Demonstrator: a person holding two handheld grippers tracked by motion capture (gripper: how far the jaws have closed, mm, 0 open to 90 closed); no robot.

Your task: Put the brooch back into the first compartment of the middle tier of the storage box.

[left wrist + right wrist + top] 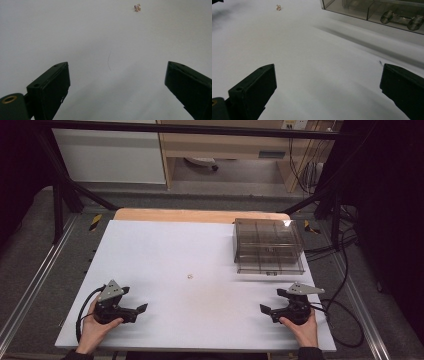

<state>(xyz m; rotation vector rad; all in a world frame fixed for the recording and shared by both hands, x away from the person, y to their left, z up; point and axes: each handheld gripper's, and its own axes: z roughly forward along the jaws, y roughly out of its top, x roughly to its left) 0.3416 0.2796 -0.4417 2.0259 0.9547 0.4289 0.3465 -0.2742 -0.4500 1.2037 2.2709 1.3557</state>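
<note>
On the white bench, the high view has the left claw and right claw resting near the front edge, both gaping and empty. A tiny gold trinket lies mid-bench, a smoky compartment box at the far right, grey floor and shelving beyond. Left gripper view: trinket far ahead between spread jaws. Right gripper view: trinket left, box right. Likely the start; next, reach for the trinket.

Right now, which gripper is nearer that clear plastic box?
Right. The right gripper sits just in front of the clear compartment box; the left gripper rests across the table at the near left corner.
</note>
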